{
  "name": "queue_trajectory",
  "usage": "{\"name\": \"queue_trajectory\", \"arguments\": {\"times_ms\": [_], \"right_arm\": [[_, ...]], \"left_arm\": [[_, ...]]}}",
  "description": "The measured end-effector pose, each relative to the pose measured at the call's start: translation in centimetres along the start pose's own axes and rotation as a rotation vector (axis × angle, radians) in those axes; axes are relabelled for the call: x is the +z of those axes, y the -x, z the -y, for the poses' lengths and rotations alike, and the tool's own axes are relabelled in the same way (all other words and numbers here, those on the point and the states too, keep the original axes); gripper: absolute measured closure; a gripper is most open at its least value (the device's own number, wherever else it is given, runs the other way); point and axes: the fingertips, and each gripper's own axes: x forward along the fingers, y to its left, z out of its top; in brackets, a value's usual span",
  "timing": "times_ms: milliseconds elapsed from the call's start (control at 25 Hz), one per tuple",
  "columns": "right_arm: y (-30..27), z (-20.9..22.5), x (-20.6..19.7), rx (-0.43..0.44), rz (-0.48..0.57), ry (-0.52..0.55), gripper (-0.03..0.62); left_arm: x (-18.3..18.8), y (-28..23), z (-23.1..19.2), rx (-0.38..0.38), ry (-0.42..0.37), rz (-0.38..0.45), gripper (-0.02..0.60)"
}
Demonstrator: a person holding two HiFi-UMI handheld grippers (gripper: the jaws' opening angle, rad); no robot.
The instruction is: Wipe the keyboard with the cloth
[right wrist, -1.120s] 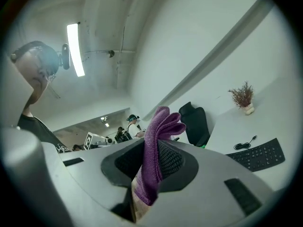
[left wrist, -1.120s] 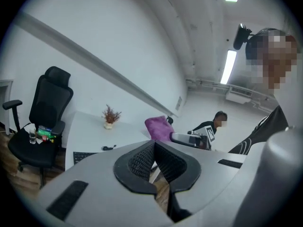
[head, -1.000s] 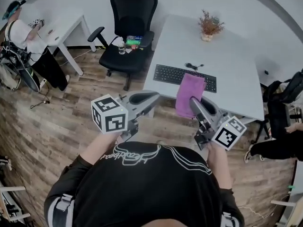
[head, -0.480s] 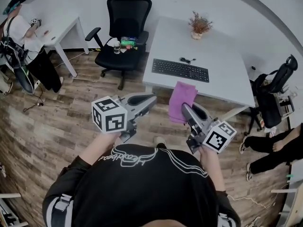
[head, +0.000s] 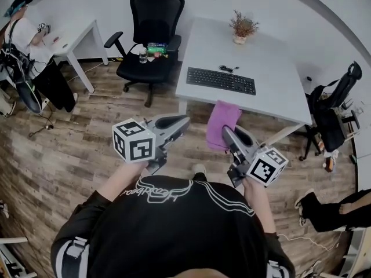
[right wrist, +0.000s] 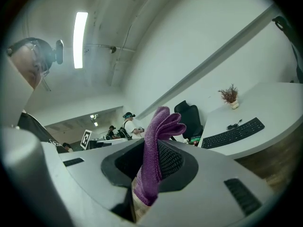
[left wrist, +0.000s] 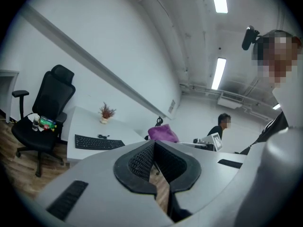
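The right hand-held gripper (head: 228,133) has its jaws pressed together on one edge of the purple cloth (head: 224,120). The rest of the cloth stands up in loose folds past the jaw tips. The left hand-held gripper (head: 184,121) has its jaws together with nothing between them, and it is held level beside the right one.

The keyboard (head: 221,80) lies flat on the white worktop (head: 272,62), at about 12 o'clock from the person and well apart from both grippers, so wiping is not yet under way. A potted plant (head: 242,26) stands at about 1 o'clock from the keyboard. An office chair (head: 152,28) is off at about 10 o'clock.

The cloth looks light, soft and limp, a knitted or microfibre sort. It will likely drape and bunch instead of holding its shape, and it should drag easily over the keys. The pinch near one edge leaves a free flap to lay flat on the keys. A deeper bite would keep it from slipping out under friction. The keyboard looks light enough to slide when pushed, so the empty left hand-held gripper could steady it at its near edge.
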Motion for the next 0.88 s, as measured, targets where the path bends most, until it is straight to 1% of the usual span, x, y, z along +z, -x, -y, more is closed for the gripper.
{"name": "queue_trajectory", "arguments": {"times_ms": [160,880], "right_arm": [[0.2,0.1,0.1,-0.010,-0.004,0.005,0.536],[-0.6,0.5,-0.9,-0.004,-0.023,-0.016,0.536]], "left_arm": [[-0.2,-0.1,-0.1,0.004,0.012,-0.004,0.579],[-1.4,-0.5,-1.3,0.004,0.046,-0.020,0.578]]}}
